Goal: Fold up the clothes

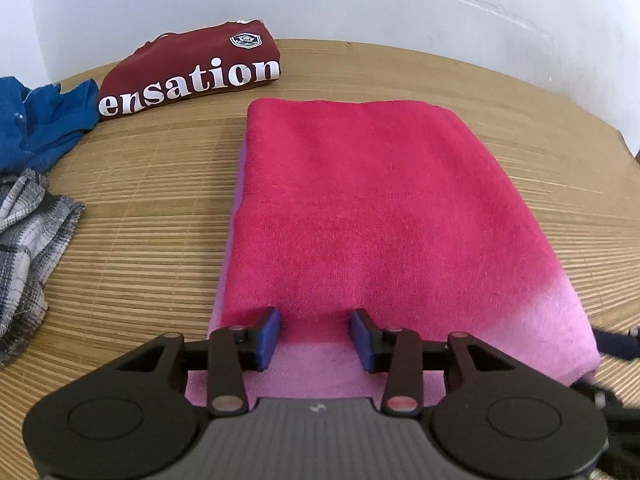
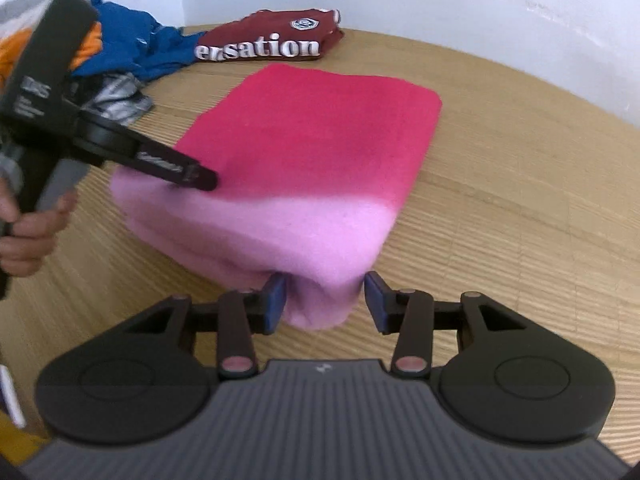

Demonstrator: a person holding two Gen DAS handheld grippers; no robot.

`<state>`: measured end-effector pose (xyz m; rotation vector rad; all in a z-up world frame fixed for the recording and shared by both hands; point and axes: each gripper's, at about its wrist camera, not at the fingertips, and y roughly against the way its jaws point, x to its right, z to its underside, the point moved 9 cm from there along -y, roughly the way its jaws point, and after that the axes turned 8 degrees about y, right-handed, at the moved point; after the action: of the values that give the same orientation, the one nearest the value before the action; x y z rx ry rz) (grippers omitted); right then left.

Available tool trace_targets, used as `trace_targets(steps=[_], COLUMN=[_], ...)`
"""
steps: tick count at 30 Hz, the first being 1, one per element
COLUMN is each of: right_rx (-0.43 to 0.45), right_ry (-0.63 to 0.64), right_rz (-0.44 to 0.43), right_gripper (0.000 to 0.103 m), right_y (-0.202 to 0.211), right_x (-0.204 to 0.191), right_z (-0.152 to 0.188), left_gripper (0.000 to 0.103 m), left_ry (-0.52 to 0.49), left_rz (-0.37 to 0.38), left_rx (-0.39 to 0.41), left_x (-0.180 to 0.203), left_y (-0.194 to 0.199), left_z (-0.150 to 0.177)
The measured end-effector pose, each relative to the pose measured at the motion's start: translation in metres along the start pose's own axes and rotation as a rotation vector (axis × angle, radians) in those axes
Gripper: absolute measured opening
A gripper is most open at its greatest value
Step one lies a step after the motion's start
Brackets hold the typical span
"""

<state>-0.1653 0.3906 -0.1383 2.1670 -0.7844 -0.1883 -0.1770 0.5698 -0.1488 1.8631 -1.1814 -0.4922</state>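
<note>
The soft pink two-tone towel [image 1: 384, 216] lies folded on the wooden counter [image 1: 152, 208] beside the folded dark red shirt [image 1: 192, 68], both hand-held grippers [image 1: 314, 338] [image 2: 325, 302] open and empty, while the crumpled blue cloth [image 1: 44, 120] waits unfolded.

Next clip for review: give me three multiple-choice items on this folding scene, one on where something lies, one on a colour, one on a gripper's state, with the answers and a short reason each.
1. Where does the maroon shirt lie relative to the pink towel?
A. On top of it
B. Beyond it, near the wall
C. Under it

2. What colours is the folded towel?
A. Deep pink and pale pink
B. Green and white
C. Grey plaid

3. How does the right gripper stand?
A. Shut tight on the blue garment
B. Out of view
C. Open, with the towel's near corner between its pads

Answers: 1 B, the shirt rests on the table past the towel's far edge. 2 A, a pale band runs along the near end. 3 C, a gap shows between the right-hand pad and the cloth.
</note>
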Motion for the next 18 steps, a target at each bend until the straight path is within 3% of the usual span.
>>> trace_targets(steps=[1,2,3,5,9,11,13,17,18], right_rx=[-0.005,-0.010,-0.025,-0.052,-0.063,-0.062,-0.095,-0.064,-0.043], right_ry=[-0.011,-0.043,-0.085,-0.121,-0.053,-0.019,0.079,0.297,0.294], right_rz=[0.034,0.041,0.029,0.006,-0.051,-0.141,-0.287,-0.350,-0.354], right_gripper=[0.045,0.038,0.013,0.014,0.014,0.014,0.015,0.025,0.034], right_y=[-0.004,-0.006,-0.007,-0.004,0.013,0.023,0.031,0.050,0.054], right_x=[0.006,0.012,0.019,0.025,0.012,-0.005,-0.038,-0.062,-0.053], right_z=[0.001,0.003,0.007,0.015,0.019,0.016,0.016,0.016,0.012], left_gripper=[0.049,0.051,0.054,0.055,0.055,0.055,0.056,0.054,0.054], left_ry=[-0.001,-0.001,0.004,0.009,-0.028,-0.054,-0.053,-0.008,0.009], left_rz=[-0.004,-0.003,0.007,0.021,-0.021,-0.062,-0.085,-0.127,-0.140], left_rx=[0.000,-0.002,-0.007,-0.012,-0.002,0.008,0.010,0.011,0.013], left_x=[0.000,0.000,0.000,0.001,0.001,-0.003,-0.011,-0.026,-0.029], left_y=[0.000,-0.001,-0.001,0.001,0.009,0.014,0.019,0.034,0.041], left_z=[0.000,0.000,0.001,0.002,0.007,0.009,0.013,0.020,0.023])
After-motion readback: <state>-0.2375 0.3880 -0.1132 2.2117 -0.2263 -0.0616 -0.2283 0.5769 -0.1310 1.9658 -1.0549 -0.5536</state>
